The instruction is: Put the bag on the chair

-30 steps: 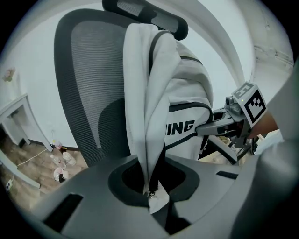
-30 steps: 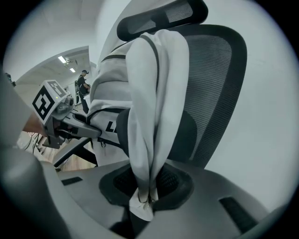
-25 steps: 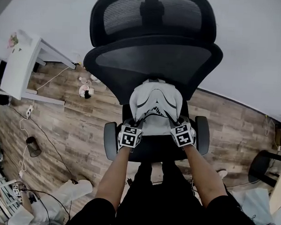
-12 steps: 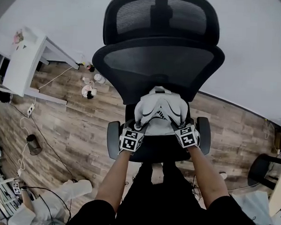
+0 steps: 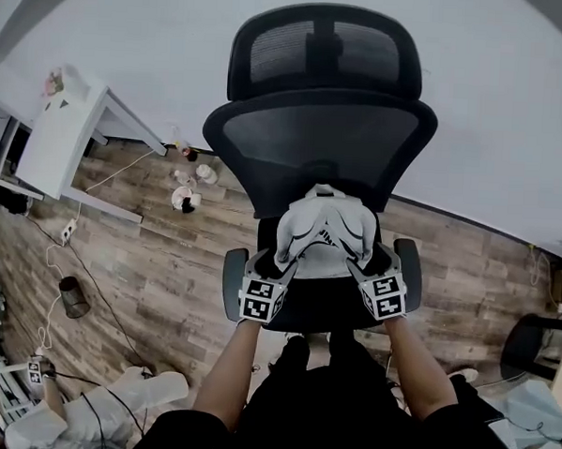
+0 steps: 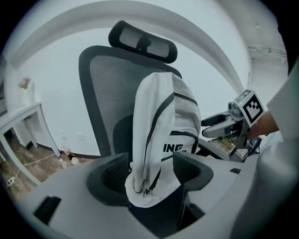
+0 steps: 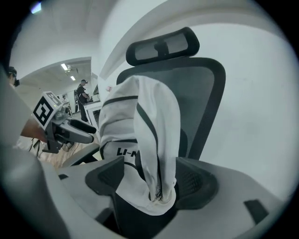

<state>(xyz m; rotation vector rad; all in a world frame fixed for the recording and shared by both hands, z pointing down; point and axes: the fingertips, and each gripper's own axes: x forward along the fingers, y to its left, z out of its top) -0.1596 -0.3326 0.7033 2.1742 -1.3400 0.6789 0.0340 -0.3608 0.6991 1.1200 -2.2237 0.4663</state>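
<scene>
A white bag (image 5: 320, 232) with dark stripes stands upright on the seat of the black mesh office chair (image 5: 323, 146) and leans on its backrest. My left gripper (image 5: 271, 265) is at the bag's lower left corner, my right gripper (image 5: 365, 263) at its lower right corner. In the left gripper view the bag's corner (image 6: 154, 177) sits between the jaws of the left gripper (image 6: 147, 175), which are opening, with a gap beside the pads. The right gripper view shows the same: the bag's corner (image 7: 156, 186) lies loose between the opening jaws of the right gripper (image 7: 149, 179).
A white desk (image 5: 65, 137) stands at the left by the wall. Small items (image 5: 184, 190) and cables lie on the wooden floor near it. A dark cup-like object (image 5: 70, 297) is further left. Another chair's base (image 5: 533, 345) shows at the right edge.
Both grippers' jaws have spread apart from the bag's lower corners. The bag has settled on the seat against the backrest. The head view has shifted a little.
</scene>
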